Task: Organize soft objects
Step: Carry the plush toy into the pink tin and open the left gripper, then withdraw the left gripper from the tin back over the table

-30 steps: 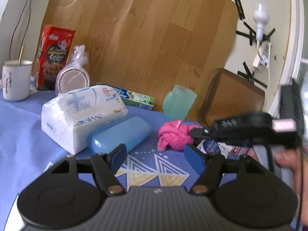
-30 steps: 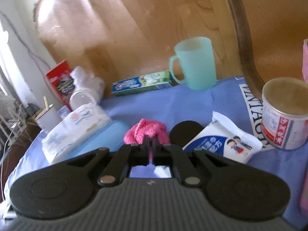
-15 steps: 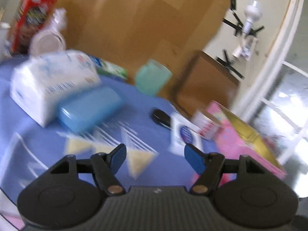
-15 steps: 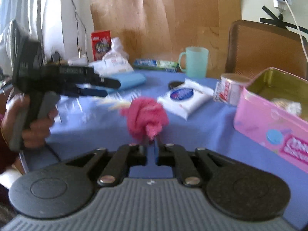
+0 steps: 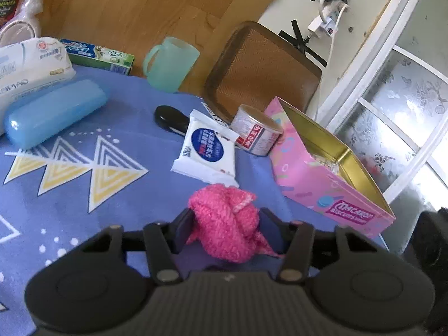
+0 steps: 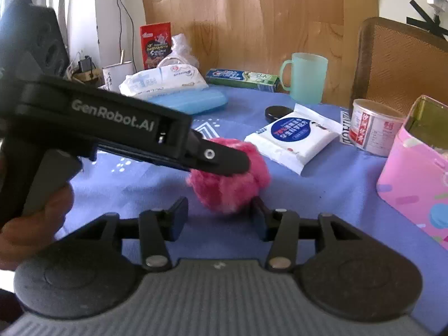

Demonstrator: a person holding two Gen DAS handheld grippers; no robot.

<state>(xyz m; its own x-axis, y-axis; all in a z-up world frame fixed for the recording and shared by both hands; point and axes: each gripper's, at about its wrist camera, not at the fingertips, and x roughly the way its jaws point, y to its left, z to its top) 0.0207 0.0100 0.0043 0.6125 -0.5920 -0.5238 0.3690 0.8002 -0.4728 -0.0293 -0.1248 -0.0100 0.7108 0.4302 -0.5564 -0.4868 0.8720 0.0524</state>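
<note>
On your desk [image 5: 117, 196], take the mint green mug [image 5: 170, 64] at the far edge as the landmark. Just left of it lies a toothpaste box [image 5: 98, 55], and further left a white tissue pack [image 5: 30, 61] with a blue case [image 5: 53, 113] touching its near side. In front of the mug you see a black lid [image 5: 169, 118]. Right of the mug a small tin can [image 5: 256, 130] stands on the desk. Behind the mug stands a brown chair [image 5: 263, 70].
</note>
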